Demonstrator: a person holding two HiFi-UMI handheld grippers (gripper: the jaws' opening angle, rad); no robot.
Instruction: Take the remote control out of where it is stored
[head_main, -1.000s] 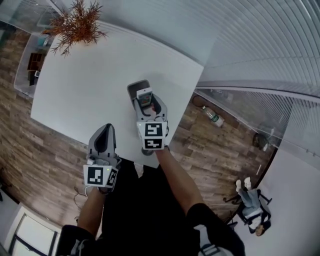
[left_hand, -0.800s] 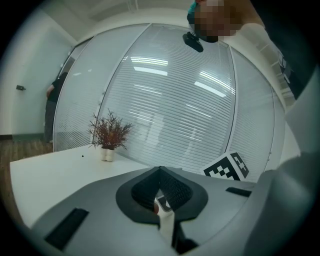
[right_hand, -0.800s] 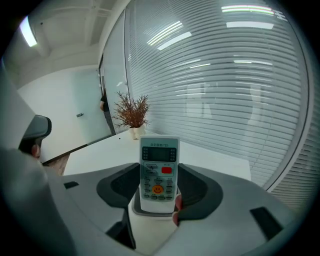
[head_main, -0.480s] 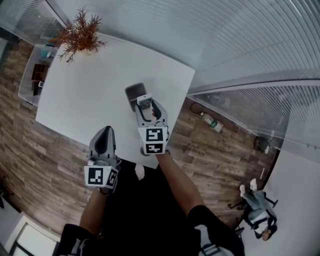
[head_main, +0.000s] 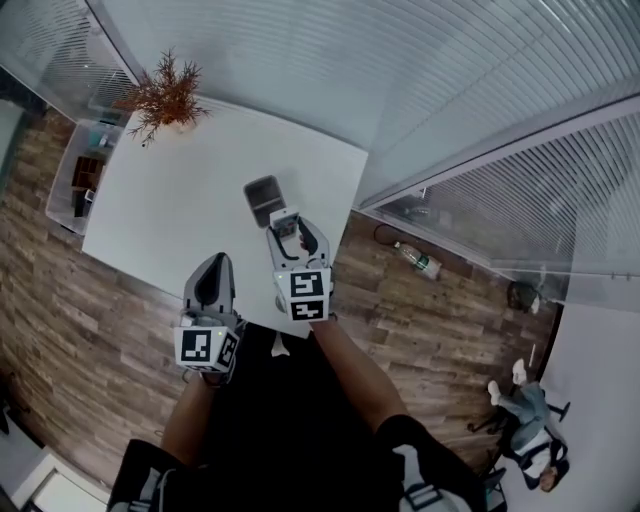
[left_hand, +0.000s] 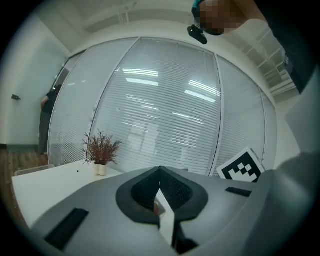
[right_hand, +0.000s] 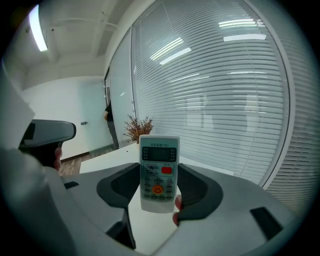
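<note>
A white remote control (right_hand: 159, 172) with a red and an orange button stands upright between the jaws of my right gripper (right_hand: 160, 191), which is shut on it. In the head view the remote control (head_main: 288, 225) is in the air, above the near right part of the white table (head_main: 170, 220). The dark grey holder (head_main: 264, 198) lies on the table just beyond it, apart from it. My left gripper (head_main: 211, 265) hovers over the table's near edge, left of the right gripper (head_main: 287, 228). The left gripper (left_hand: 160, 186) is shut, with nothing in it.
A dried plant in a pot (head_main: 165, 95) stands at the table's far left corner. Glass walls with blinds (head_main: 450, 100) run behind and to the right. A bottle (head_main: 412, 258) lies on the wood floor right of the table. A low shelf (head_main: 85, 175) stands at the left.
The right gripper has lifted the remote control up and back toward me, away from the dark holder. The left gripper has risen a little too.
</note>
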